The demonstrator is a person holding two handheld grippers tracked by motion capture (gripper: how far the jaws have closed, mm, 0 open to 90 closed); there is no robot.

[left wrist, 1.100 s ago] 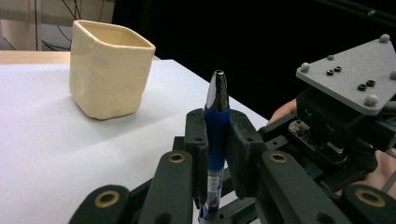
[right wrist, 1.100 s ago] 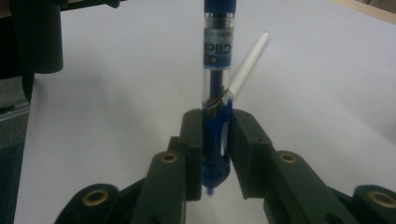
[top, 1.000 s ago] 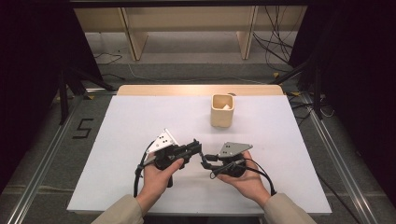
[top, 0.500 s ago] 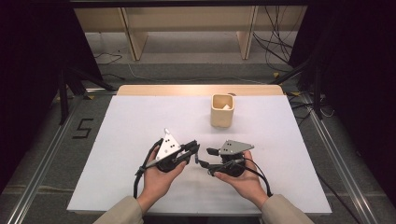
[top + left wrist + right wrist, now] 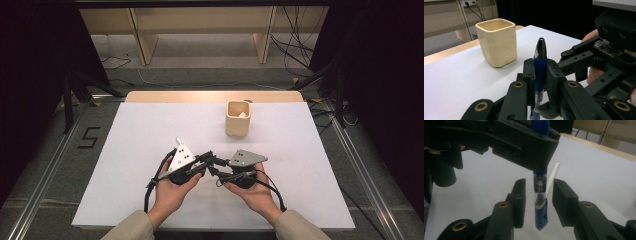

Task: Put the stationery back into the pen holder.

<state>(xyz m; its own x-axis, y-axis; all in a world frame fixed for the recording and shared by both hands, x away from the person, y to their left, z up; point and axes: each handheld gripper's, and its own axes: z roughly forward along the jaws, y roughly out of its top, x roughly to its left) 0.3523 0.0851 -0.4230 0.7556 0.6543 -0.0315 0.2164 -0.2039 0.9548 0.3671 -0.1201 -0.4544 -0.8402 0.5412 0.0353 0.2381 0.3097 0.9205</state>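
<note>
A blue pen (image 5: 540,50) with a silvery tip stands upright between the jaws of my left gripper (image 5: 540,68), which is shut on its barrel. From the opposite side my right gripper (image 5: 539,192) straddles the pen's lower end (image 5: 540,215). Its jaws have just been closing, but a gap shows on each side and the pads do not touch the pen. In the high view the left gripper (image 5: 209,157) and the right gripper (image 5: 216,169) meet tip to tip above the near middle of the table. A cream square cup (image 5: 237,120) stands farther back.
The white table top (image 5: 140,140) has open room on the left and right of the hands. Something small and white lies inside the cup. A thin white rod (image 5: 552,176) shows just behind the pen. Wooden furniture legs and cables lie beyond the table's far edge.
Both hands have stayed nearly where they were, grippers tip to tip. The high view is too coarse to show any jaw movement.
</note>
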